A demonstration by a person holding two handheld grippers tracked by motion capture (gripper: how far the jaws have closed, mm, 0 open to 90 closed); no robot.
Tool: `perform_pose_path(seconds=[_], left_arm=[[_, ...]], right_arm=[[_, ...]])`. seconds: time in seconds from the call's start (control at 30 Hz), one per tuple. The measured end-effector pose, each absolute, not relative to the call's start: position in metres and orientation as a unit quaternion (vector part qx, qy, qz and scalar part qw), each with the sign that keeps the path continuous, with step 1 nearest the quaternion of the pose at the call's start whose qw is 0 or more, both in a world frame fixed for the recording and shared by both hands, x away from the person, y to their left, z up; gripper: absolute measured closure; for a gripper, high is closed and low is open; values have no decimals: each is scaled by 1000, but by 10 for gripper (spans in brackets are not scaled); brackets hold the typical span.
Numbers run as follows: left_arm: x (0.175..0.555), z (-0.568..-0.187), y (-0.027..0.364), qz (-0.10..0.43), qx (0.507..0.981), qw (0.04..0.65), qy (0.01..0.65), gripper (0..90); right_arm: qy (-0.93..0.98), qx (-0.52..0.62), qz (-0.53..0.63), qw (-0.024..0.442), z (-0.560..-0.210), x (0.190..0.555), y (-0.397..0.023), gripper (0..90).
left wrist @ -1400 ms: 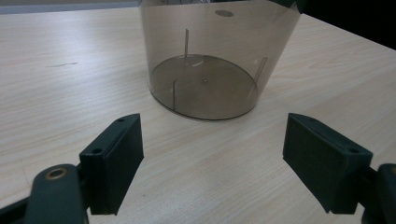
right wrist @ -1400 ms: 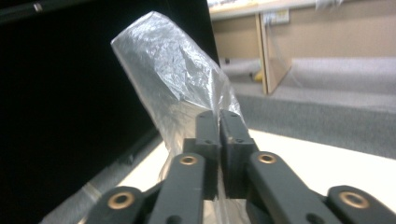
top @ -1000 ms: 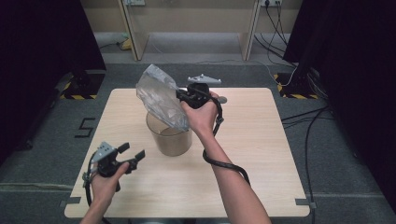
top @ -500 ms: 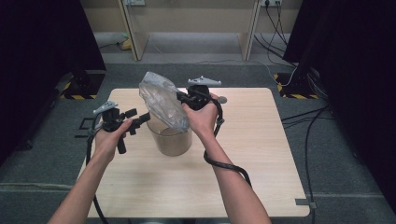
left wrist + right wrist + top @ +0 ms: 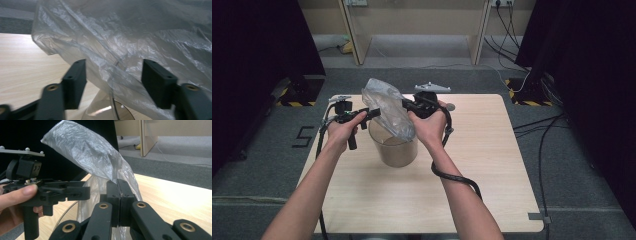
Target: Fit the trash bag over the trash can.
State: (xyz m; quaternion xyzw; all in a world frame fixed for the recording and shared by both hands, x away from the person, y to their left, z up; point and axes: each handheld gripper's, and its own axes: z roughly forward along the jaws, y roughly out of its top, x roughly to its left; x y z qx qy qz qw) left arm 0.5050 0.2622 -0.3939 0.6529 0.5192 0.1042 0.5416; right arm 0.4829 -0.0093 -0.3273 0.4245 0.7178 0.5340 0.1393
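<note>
On the left, the left gripper (image 5: 373, 113) is reaching level toward the plastic bag (image 5: 388, 109); its jaws have just been closing, yet they are standing apart with the crinkled film between them — the pads are not pressing it; the bag is hanging above the clear container (image 5: 395, 147), which is sitting on the wooden table (image 5: 492, 165) near its middle; to the right, the right gripper (image 5: 405, 104) is pinching the bag's edge, its jaws pressed flat together on the film.
</note>
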Motion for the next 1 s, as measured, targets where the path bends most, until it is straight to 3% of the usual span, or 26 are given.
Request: perform_pose_path(seconds=[0.17, 0.37, 0.67, 1.0], left_arm=[[508, -395, 262, 97, 647, 565, 503, 679], [508, -390, 263, 100, 629, 591, 494, 848], [498, -368, 267, 139, 611, 622, 470, 895], [476, -366, 272, 213, 660, 587, 418, 895]], right_arm=[[718, 425, 534, 138, -329, 482, -10, 897], [714, 425, 539, 137, -328, 482, -12, 897], [708, 425, 546, 140, -327, 482, -12, 856], [713, 452, 521, 126, -343, 485, -25, 642]])
